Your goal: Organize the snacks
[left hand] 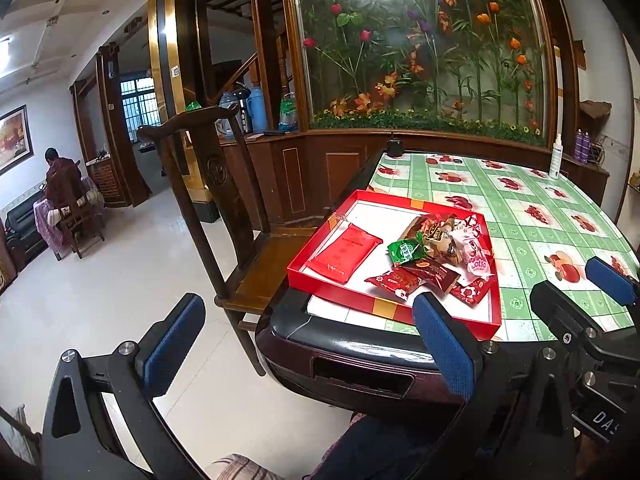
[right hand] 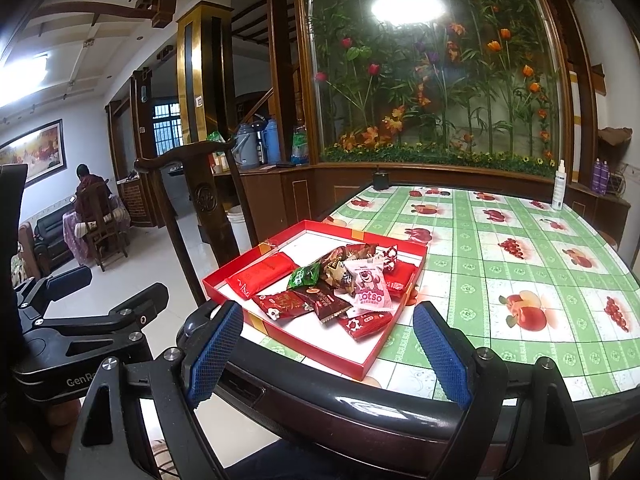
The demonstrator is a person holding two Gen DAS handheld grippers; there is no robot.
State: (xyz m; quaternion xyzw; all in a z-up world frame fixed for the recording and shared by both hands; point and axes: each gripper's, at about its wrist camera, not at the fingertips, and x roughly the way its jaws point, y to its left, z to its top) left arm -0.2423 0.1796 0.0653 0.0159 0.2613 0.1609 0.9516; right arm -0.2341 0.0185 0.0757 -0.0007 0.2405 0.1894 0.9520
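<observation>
Left gripper (left hand: pixel 308 344): blue-padded fingers spread wide, nothing between them, held short of the near table edge and off the table's left corner. It has no contact with any item.

Dark carved wooden chair (left hand: pixel 224 208): stands at the table's left side, its seat just beside the tray's left corner — an obstruction to any approach from that side.

Shallow red cardboard tray (right hand: pixel 308 346) with white floor: sits on the green-checked, fruit-printed tablecloth (right hand: pixel 520 280) near the front-left corner of the table. A flat red rectangular packet (right hand: pixel 264 276) lies alone in the tray's left part. The remaining snacks are heaped toward the right: a small green sachet (right hand: pixel 306 276), a dark brown bar wrapper (right hand: pixel 330 304), a pink-and-white bear-printed pouch (right hand: pixel 370 290) and several red flower-printed packets (right hand: pixel 282 304), overlapping one another.

Right gripper (right hand: pixel 328 348): fingers likewise apart and empty, hovering before the table rim, lined up with the heap.

Assessment: sorting has not begun; the step in hand appears to be the first pick. Recommended practice — take the topmost item first, probably the pink pouch, descending from above and closing on a crimped edge or narrow side so neighbours are not dragged. Keep the pads clear of the tray wall. The wrappers look slick and soft; a firm, centred pinch should prevent slip. Use the left gripper to steady the tray if it shifts.
</observation>
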